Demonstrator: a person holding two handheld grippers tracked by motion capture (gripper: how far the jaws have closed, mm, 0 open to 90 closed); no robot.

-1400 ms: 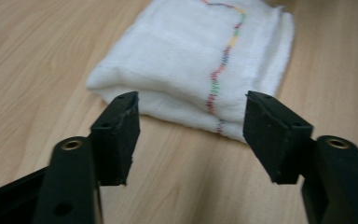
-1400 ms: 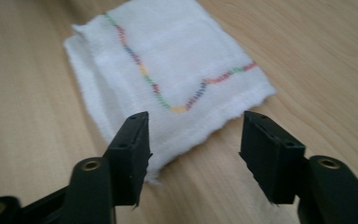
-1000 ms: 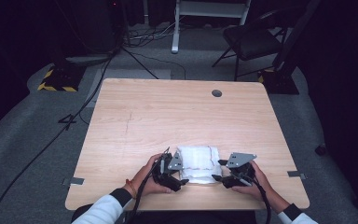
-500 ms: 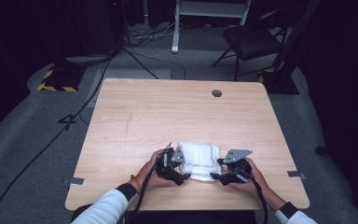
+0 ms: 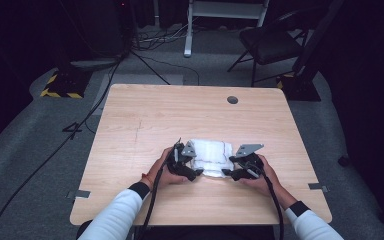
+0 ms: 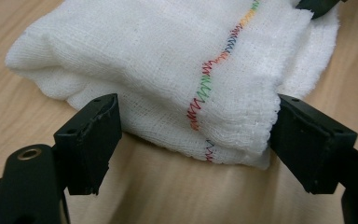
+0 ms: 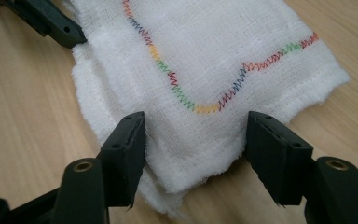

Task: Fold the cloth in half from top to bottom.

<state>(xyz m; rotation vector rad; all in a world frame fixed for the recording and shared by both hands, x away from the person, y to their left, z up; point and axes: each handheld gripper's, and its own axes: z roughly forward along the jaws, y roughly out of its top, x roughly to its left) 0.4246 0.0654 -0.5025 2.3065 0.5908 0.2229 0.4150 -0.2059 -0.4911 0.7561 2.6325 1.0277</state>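
So the left gripper [image 5: 198,173] sits at the near-left corner of the folded white cloth [image 5: 211,156], jaws wide with the corner between them but not squeezed. The cloth lies on the wooden surface [image 5: 145,120], near the person. The right gripper [image 5: 226,173] is at its near-right corner; its jaws have just been closing a bit, corner between them, not clamped.

The folded white cloth [image 6: 158,70] is a loosely woven gauze, matt and slightly fuzzy, with frayed soft edges and a zigzag seam of rainbow-coloured thread [image 7: 186,100] stitched across it. The light wooden table [image 5: 150,115] has a smooth, faintly satin top with fine grain. The left gripper [image 6: 193,140] and the right gripper [image 7: 193,140] have jaws of matt black plastic, scuffed at the edges, with small brass-looking metal inserts [image 6: 29,153].
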